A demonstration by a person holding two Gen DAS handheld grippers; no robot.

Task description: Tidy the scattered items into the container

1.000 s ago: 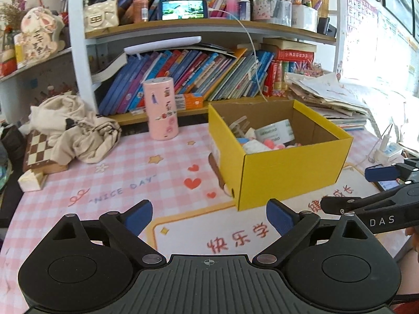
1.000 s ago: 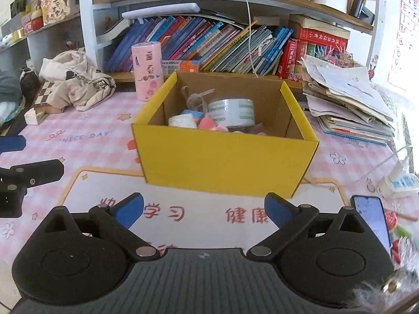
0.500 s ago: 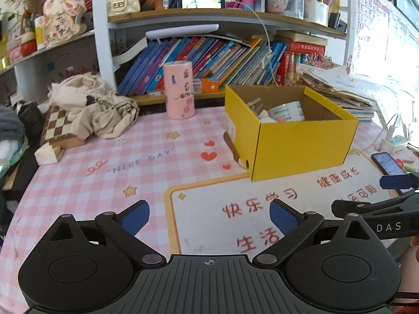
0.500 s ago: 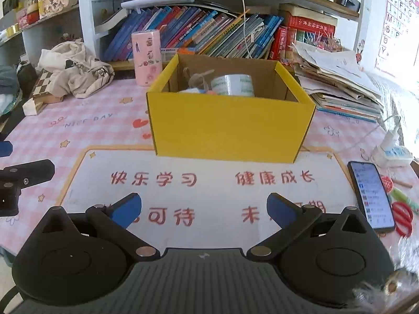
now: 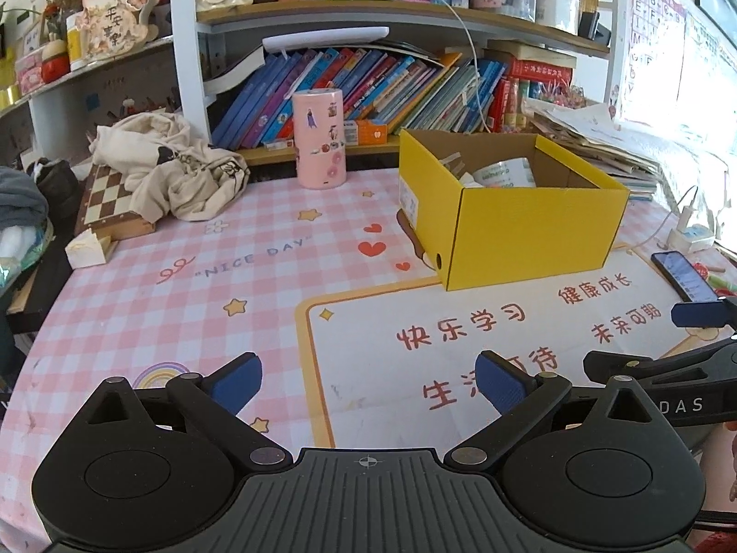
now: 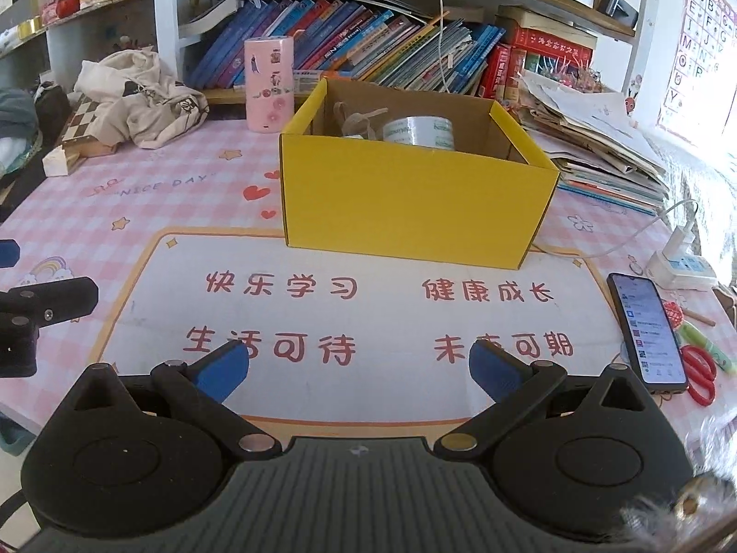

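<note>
A yellow cardboard box (image 6: 417,205) is sitting open-topped on the pink checked table (image 6: 152,193), its near edge resting on the far border of the white mat with red characters (image 6: 368,318), and its inside walls are showing plain brown card. A roll of clear tape (image 6: 419,132) is lying inside toward the far right, with a pale crumpled strip (image 6: 357,120) just left of it; the box's near wall is hiding whatever else is lying on its floor. The left gripper (image 5: 368,380) is hovering over the near part of the mat with its blue pads spread wide and nothing between them, and the right gripper (image 6: 357,366) is doing the same, well short of the box. A phone (image 6: 647,329) is lying to the right of the mat, with red scissors (image 6: 700,375) just beyond it, partly cut off by the gripper body. A pink sticker-covered canister (image 5: 320,138) is standing far left of the box, near a heap of cream cloth (image 5: 177,166) covering part of a chessboard (image 5: 108,198). The far right is washing out in window glare
</note>
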